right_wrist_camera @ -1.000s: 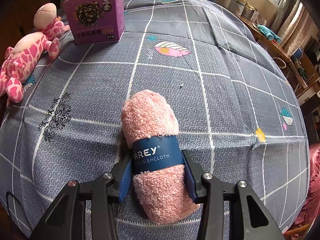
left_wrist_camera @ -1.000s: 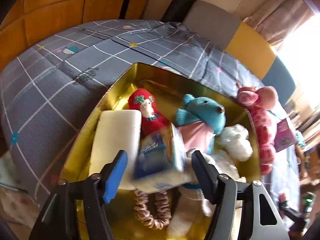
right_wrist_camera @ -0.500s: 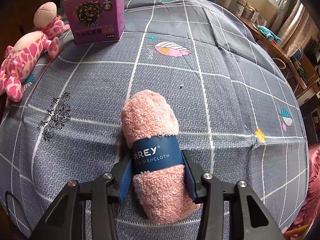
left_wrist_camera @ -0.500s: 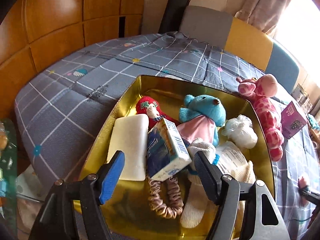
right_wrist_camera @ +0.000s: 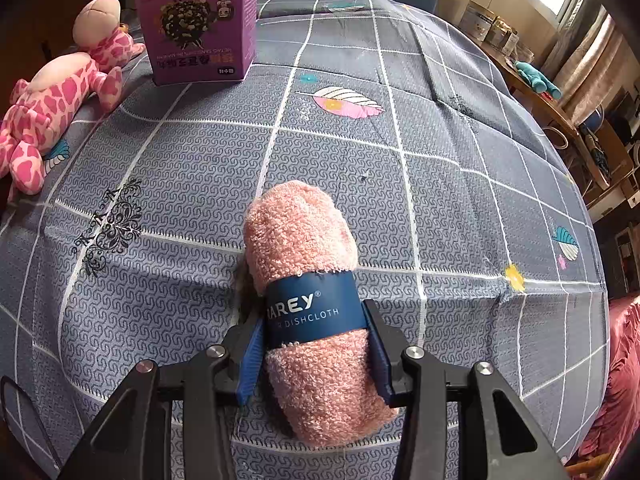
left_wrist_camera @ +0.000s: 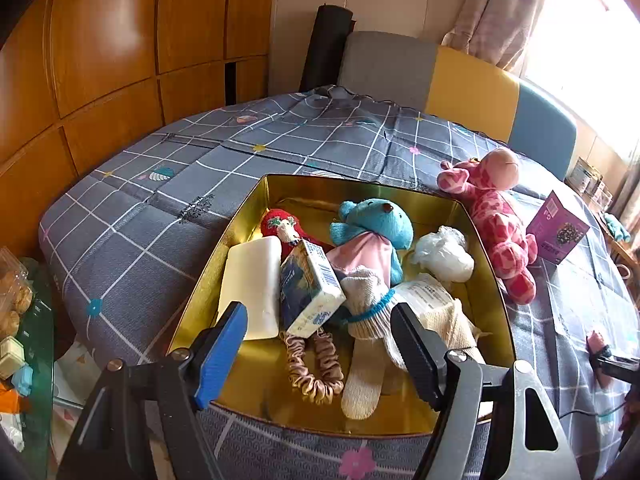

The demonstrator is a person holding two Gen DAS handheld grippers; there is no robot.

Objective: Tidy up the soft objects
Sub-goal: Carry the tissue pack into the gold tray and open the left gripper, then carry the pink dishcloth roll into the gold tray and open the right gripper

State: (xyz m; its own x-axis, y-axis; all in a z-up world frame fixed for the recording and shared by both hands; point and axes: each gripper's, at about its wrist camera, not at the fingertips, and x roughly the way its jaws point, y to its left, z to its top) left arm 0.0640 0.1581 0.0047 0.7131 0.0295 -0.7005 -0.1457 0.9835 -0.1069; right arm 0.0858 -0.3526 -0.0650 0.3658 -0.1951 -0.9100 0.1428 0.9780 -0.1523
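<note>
Right hand-held gripper clamps a pink dishcloth roll lying on the grey checked bed.

Only the left wrist view shows the left hand-held gripper, spread wide and holding nothing, above a gold tin on the bed. Inside lie a blue bear, red doll, white pad, tissue pack, scrunchie and sock. Both views show a pink giraffe and purple box outside it.

left tongs: lower centre of frame, fingers spread wide, nothing between them | right tongs: bottom centre of frame, fingers pressed on both sides of the banded pink dishcloth roll
</note>
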